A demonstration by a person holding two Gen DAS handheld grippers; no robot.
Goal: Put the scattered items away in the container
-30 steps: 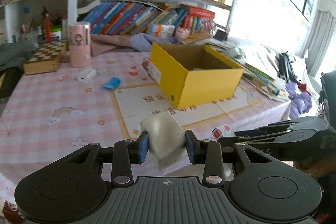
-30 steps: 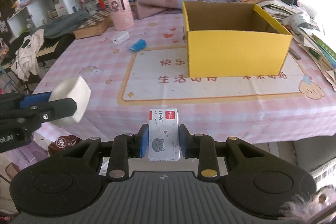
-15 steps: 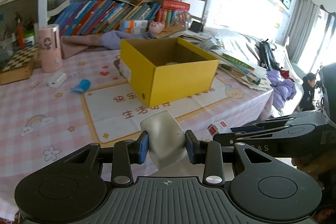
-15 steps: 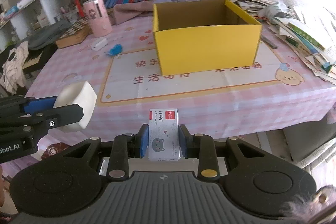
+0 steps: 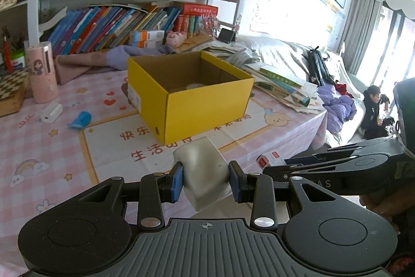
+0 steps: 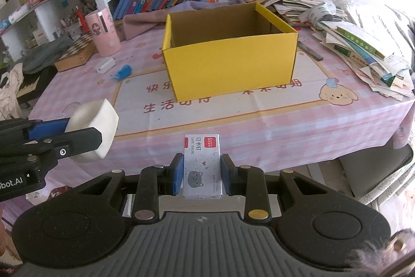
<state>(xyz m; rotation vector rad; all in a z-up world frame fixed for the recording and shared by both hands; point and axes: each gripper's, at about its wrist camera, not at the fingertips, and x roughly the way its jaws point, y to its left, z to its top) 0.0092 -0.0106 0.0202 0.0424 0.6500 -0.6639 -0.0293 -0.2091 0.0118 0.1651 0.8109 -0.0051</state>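
An open yellow cardboard box (image 5: 192, 105) (image 6: 230, 69) stands on the pink checked tablecloth (image 5: 46, 147); something pale lies at its bottom. My left gripper (image 5: 205, 184) is shut on a white rounded block (image 5: 202, 170), held off the table's near edge; the same block (image 6: 96, 129) shows at the left of the right wrist view. My right gripper (image 6: 202, 174) is shut on a small staples box (image 6: 202, 165) with a cat picture, also short of the table edge. A blue scrap (image 5: 80, 120) (image 6: 123, 72) and a small white device (image 5: 52, 112) (image 6: 105, 64) lie left of the box.
A pink cylinder (image 5: 41, 74) and a chessboard case (image 6: 75, 53) stand at the back left. Loose books and papers (image 6: 363, 51) pile up to the right of the box. Bookshelves (image 5: 129, 25) line the back. A person (image 5: 373, 108) sits on the floor at far right.
Both grippers have swung sideways with their loads. The yellow box has shifted right in the left wrist view and left toward centre in the right wrist view. Neither grip has changed.
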